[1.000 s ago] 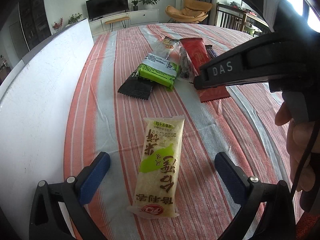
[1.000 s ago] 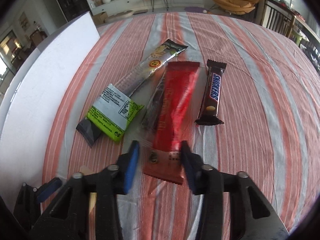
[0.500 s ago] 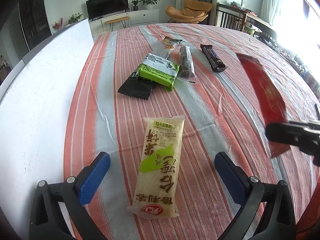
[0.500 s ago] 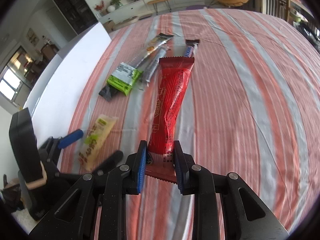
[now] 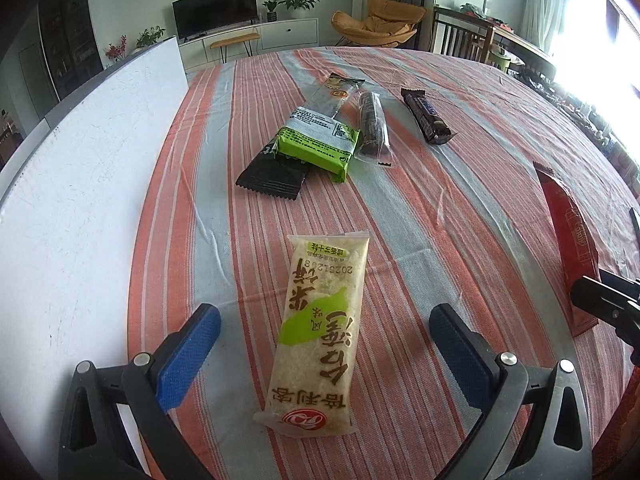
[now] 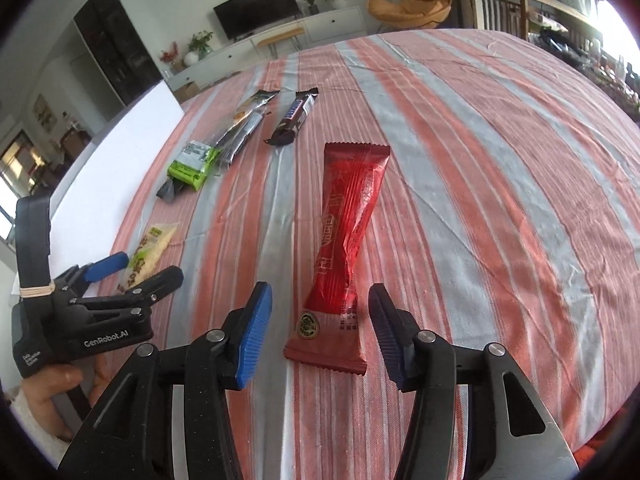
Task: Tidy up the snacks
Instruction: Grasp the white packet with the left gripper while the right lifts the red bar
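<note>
A long red snack packet [image 6: 346, 236] lies flat on the striped tablecloth, its near end between the open fingers of my right gripper [image 6: 320, 330]; it also shows at the right edge of the left wrist view [image 5: 570, 240]. My left gripper [image 5: 324, 354] is open, its fingers either side of a pale yellow-green rice cake packet [image 5: 320, 328], not touching it. Farther off lie a green packet [image 5: 320, 146] on a black packet [image 5: 274, 178], a long silver-green packet [image 5: 332, 94], a clear-wrapped dark roll [image 5: 372, 124] and a Snickers bar [image 5: 426, 114].
A white board [image 5: 80, 200] stands along the left side of the table. The striped cloth [image 6: 500, 168] stretches wide to the right. Chairs, a TV stand and plants are beyond the table's far edge.
My right gripper carried the red packet away from the pile toward me and to the right, set it down on the cloth and opened. My left gripper has not moved.
</note>
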`<state>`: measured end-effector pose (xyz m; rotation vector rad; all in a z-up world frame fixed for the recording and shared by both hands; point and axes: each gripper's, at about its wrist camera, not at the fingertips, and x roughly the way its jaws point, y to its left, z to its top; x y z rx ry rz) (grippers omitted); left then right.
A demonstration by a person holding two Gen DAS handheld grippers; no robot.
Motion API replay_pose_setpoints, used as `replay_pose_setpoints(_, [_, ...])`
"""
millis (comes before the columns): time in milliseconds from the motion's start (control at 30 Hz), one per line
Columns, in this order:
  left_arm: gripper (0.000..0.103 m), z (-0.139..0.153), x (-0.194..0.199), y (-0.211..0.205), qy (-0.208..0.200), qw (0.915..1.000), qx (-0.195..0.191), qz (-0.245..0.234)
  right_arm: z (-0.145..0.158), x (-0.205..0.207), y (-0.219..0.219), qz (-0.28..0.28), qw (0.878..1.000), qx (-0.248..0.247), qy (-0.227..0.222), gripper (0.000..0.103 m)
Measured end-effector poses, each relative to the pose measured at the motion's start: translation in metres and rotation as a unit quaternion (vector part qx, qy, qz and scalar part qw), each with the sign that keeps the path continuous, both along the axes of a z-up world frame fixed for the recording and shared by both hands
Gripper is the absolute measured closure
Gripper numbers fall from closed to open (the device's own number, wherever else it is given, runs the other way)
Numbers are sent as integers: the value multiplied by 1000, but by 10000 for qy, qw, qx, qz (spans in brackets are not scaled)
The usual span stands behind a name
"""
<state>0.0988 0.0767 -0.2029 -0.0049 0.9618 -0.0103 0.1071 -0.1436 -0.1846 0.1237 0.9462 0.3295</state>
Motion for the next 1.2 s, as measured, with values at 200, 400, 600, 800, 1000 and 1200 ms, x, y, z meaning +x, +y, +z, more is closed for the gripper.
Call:
replay_pose_setpoints(200, [0,0,0,0,-1,10000,0,1,-3,2,-7,-252,9996,-130,66,38])
replay_pose_setpoints(400, [0,0,0,0,-1,10000,0,1,-4,0,2,-168,9988,-456,23,32])
replay_pose_setpoints(600, [0,0,0,0,-1,10000,0,1,-5,0,5,-121,9986,-522,17,29])
replay_pose_setpoints(800, [0,0,0,0,-1,10000,1,1,-5,0,8,-87,9982,-587,10,27])
replay_pose_setpoints(1000, [0,0,0,0,11,10000,1,-11,-5,-1,8,-89,9984,-559,16,27])
replay_pose_setpoints(1200, [0,4,5,0,679,9969,12,-386,-5,3,-28,-390,9973,585,192,27])
